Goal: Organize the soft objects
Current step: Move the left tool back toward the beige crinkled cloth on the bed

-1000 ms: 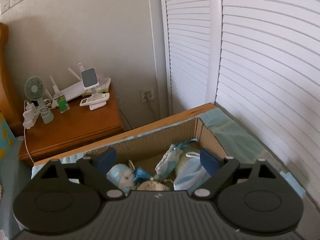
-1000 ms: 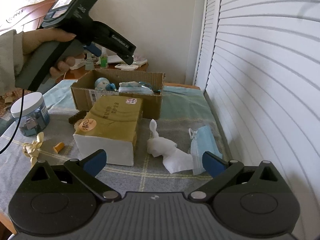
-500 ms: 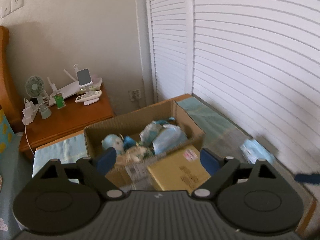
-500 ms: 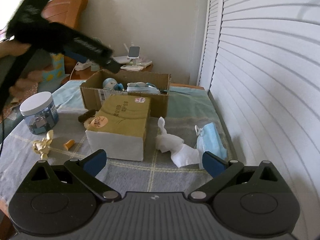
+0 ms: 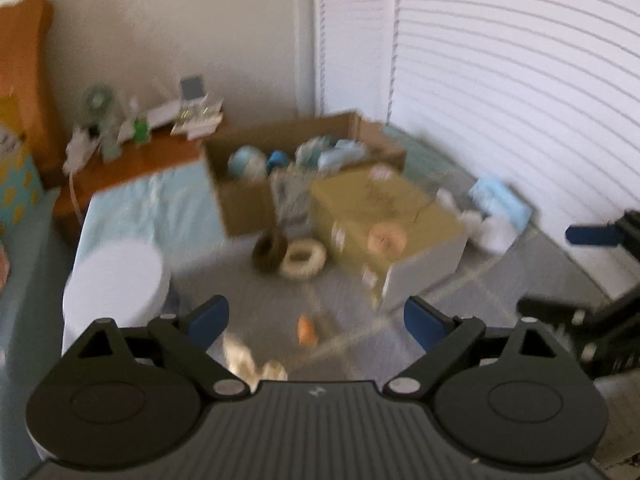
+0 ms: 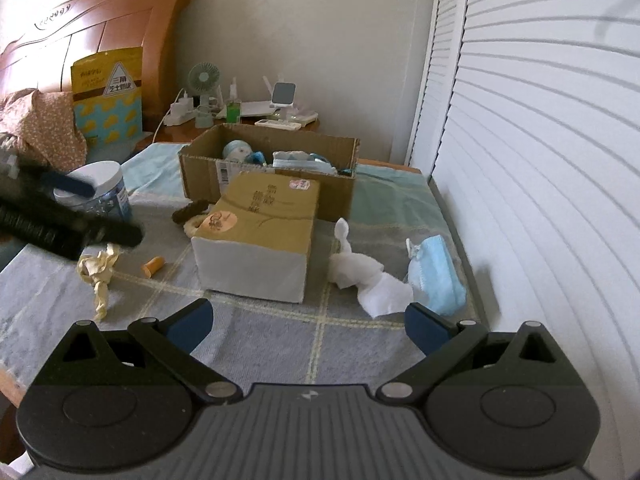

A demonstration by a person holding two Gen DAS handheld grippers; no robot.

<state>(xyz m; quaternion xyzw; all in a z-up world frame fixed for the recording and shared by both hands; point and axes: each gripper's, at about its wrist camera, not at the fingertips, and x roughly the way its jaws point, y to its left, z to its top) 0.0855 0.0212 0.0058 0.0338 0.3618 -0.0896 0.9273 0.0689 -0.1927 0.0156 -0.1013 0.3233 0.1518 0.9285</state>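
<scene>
An open cardboard box at the back of the table holds several soft blue and white things; it also shows in the blurred left wrist view. A blue face mask and crumpled white tissue lie at the right. A cream rubber glove, a brown scrunchie and a cream one lie at the left. My left gripper is open and empty above the table's near left. My right gripper is open and empty over the front edge.
A yellow-topped tissue pack stands mid-table. A white-lidded jar stands at the left, a small orange piece beside the glove. A louvred door runs along the right. A nightstand with gadgets stands behind the table.
My left gripper has pulled back from above the cardboard box, toward the table's near left, staying open and empty. My right gripper has drawn back slightly.
</scene>
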